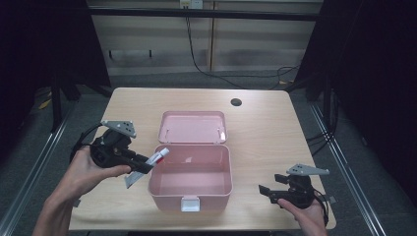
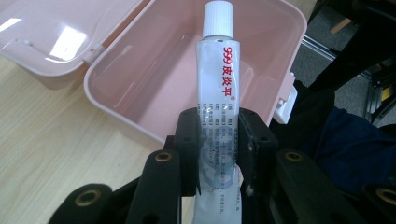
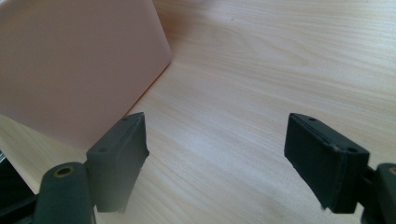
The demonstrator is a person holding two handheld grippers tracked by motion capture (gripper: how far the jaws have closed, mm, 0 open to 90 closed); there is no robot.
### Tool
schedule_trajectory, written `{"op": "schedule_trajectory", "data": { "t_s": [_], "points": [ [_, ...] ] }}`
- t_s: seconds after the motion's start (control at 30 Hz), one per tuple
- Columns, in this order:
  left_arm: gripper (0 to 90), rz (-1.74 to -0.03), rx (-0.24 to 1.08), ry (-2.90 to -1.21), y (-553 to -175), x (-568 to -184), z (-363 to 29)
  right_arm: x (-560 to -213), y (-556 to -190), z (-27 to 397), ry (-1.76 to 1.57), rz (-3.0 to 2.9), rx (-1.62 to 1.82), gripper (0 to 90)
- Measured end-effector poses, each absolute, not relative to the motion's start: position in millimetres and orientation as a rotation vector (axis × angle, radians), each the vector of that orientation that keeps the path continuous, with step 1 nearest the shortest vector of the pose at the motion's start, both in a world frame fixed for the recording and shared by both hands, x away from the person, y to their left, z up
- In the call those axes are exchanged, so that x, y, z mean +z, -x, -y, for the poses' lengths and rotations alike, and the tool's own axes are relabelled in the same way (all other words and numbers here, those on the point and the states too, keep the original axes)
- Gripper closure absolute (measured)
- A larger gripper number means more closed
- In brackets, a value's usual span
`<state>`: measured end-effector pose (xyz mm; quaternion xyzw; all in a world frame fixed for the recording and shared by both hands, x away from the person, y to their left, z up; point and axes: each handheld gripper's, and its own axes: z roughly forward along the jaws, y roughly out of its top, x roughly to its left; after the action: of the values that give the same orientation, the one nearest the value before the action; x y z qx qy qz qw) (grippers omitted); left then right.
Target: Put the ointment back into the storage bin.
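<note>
Taking the pink box (image 1: 191,182) as our landmark: at its left rim our left gripper (image 1: 142,164) is clamped on a white ointment tube (image 1: 158,158), whose capped end pokes just over the open, empty cavity. Behind the box its lid (image 1: 193,127) lies flat on the table (image 1: 265,132). Right of the box, near the table's front edge, our right gripper (image 1: 268,191) rests with jaws spread, gripping nothing. We judge the pickup done; lowering the tube inside and releasing it remain.

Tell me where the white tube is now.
In the high view the white tube is clamped in the left hand-held gripper, its cap over the left rim of the open pink box.
</note>
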<state>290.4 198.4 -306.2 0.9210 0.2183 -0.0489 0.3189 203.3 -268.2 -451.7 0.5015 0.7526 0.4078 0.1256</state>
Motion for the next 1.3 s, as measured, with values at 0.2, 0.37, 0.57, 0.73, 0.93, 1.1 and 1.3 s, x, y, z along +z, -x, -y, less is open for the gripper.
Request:
{"op": "schedule_trajectory", "data": {
  "t_s": [0.2, 0.37, 0.57, 0.73, 0.93, 1.1, 1.3],
  "points": [
    [71.2, -0.538, -0.139, -2.457, -293, -308, -182, -451, -203, 268, -1.454, -2.194, 1.192, 19.0],
    [71.3, -0.537, -0.146, -2.463, -294, -310, -173, -451, -203, 268, -1.455, -2.197, 1.191, 19.0],
    [71.2, -0.532, -0.153, -2.475, -296, -310, -160, -451, -203, 268, -1.452, -2.201, 1.192, 19.0],
    [71.2, -0.505, -0.153, -2.499, -299, -312, -153, -451, -203, 268, -1.449, -2.202, 1.196, 19.1],
    [71.2, -0.508, -0.176, -2.499, -304, -318, -142, -452, -204, 267, -1.451, -2.206, 1.191, 19.1],
    [71.2, -0.467, -0.187, -2.52, -304, -319, -130, -452, -204, 267, -1.451, -2.208, 1.191, 19.4],
    [71.2, -0.455, -0.184, -2.539, -307, -321, -117, -452, -204, 267, -1.45, -2.21, 1.192, 19.7]
  ]
}}
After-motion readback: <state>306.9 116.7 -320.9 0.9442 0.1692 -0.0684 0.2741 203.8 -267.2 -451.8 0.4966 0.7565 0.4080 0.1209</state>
